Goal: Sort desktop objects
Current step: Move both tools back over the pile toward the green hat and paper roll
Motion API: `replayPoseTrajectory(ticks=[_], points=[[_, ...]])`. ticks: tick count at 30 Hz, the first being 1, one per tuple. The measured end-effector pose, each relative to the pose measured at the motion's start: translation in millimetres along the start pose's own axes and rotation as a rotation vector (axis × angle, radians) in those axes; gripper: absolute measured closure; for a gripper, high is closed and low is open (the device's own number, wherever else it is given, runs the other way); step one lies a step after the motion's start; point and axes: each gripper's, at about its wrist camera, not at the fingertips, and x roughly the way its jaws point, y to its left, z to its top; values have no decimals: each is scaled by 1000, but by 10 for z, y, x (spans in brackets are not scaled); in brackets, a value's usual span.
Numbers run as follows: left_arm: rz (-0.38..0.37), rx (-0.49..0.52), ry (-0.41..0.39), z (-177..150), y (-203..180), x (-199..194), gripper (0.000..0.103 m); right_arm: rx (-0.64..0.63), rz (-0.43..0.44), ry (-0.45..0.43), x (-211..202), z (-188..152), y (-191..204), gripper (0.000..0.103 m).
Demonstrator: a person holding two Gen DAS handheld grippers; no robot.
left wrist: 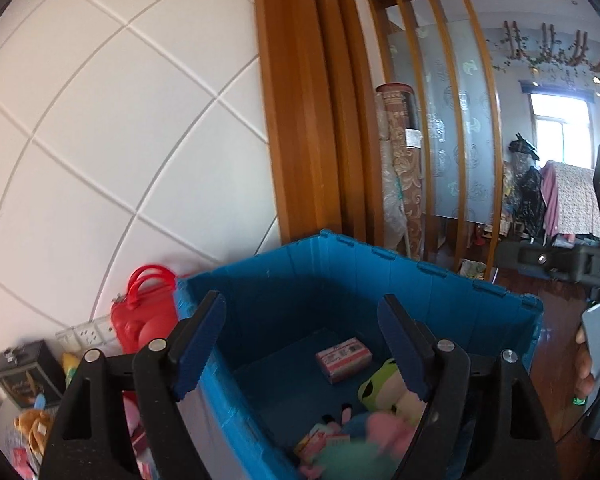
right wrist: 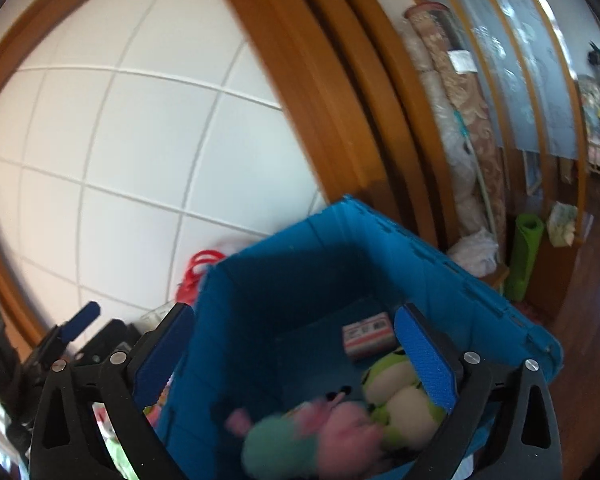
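Both grippers, left (left wrist: 300,348) and right (right wrist: 296,352), hang wide and empty over one blue crate (left wrist: 340,280). Inside: one striped box (left wrist: 343,359) far, one green plush (left wrist: 380,388) right, one pink plush (right wrist: 340,428) near.

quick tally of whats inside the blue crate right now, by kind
Inside the blue crate, as far as both views show:
soft toys: 2, a green frog toy and a blurred pink and teal plush
boxes: 2, a pink striped box on the floor and a small carton near the bottom edge
total: 4
Anything beneath the toys is hidden.
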Motion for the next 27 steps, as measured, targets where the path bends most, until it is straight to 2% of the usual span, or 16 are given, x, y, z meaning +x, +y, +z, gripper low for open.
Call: replayPoseTrajectory(ticks=[5,7,11,17,21,27], points=[[79,-55,8,-334,218,-281,25,-93,92,-18,21,-208,266,0],[133,-74,2,-490,319,-422,25,-125,122,-30,41,-306,397,0],[216,-115,1,-724,501,-626,25,-194,236,-37,124,-492,722,0],[332,-156,42,-1184,931,-901,25,-250,359,-44,273,-731,1250,0],[424,-188,75,-1533,1359,-1163,25,-310,451,37,409,-950,1723,0],[585,-198,140,-2018,2129,-1736,25,-376,575,183,770,-1633,2546,0]])
